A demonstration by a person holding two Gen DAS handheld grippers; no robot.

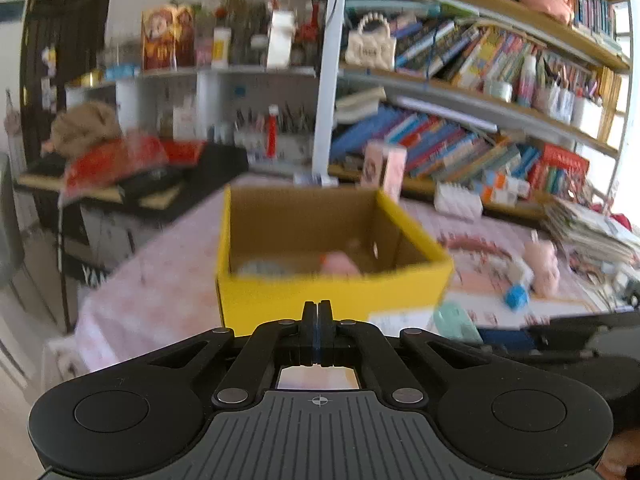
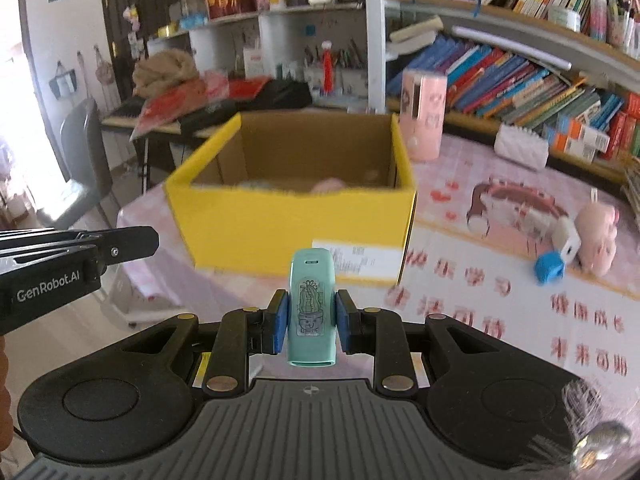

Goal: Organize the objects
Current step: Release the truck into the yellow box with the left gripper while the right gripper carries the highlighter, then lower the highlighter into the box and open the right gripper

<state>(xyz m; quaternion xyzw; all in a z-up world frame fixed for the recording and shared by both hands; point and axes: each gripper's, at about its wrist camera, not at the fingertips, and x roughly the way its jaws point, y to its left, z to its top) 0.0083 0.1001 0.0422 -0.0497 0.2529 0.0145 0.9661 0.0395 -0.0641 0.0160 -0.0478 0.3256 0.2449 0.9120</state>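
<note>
Teal case (image 2: 311,306) in right tongs (image 2: 311,320), long axis fwd toward yellow box (image 2: 280,220); left tongs (image 1: 318,320) closed, empty.

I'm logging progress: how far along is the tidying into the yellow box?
Partly done: the yellow box already holds a pink item. In hand: the right gripper grips a teal device; the left gripper is shut, empty. Left on the table: pink pig, blue cube, white charger.

A table (image 2: 460,288) is covered by a pink printed cloth. A yellow cardboard box (image 2: 296,224) is set on it, with a pink carton (image 2: 424,120) just behind, and a pink pig toy (image 2: 598,236), a blue cube (image 2: 550,268) and a white padded pouch (image 2: 520,146) to its right.
</note>
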